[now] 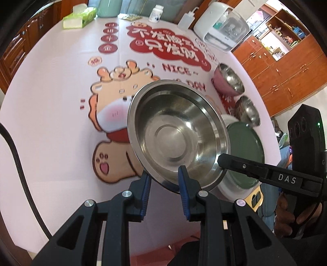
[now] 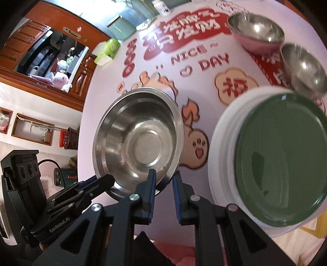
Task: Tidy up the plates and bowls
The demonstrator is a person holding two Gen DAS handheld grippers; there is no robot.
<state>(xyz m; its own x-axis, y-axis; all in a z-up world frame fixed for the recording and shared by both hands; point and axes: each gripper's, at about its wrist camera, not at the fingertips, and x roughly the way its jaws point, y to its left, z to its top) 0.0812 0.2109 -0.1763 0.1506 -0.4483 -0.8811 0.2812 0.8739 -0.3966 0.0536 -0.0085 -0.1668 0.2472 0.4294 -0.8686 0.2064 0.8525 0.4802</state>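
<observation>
A wide steel bowl (image 1: 175, 133) (image 2: 141, 143) hangs tilted over the cartoon tablecloth, held by both grippers on its near rim. My left gripper (image 1: 164, 184) is shut on the rim, and it shows at the lower left of the right wrist view (image 2: 108, 180). My right gripper (image 2: 164, 188) is shut on the rim further right, and its finger shows in the left wrist view (image 1: 221, 161). To the right lies a green plate (image 1: 243, 143) (image 2: 286, 159) on a white plate (image 1: 229, 190) (image 2: 222, 143). Beyond stand a pink steel-lined bowl (image 1: 226, 81) (image 2: 255, 30) and a small steel bowl (image 1: 248, 110) (image 2: 304, 69).
At the table's far edge stand a green tissue box (image 1: 79, 17), a white pill bottle (image 1: 156, 13), a squeeze bottle (image 1: 186, 19) and a white appliance (image 1: 220, 26). Wooden cabinets (image 1: 286, 67) line the room beyond. A black cable (image 1: 18, 163) runs along the left.
</observation>
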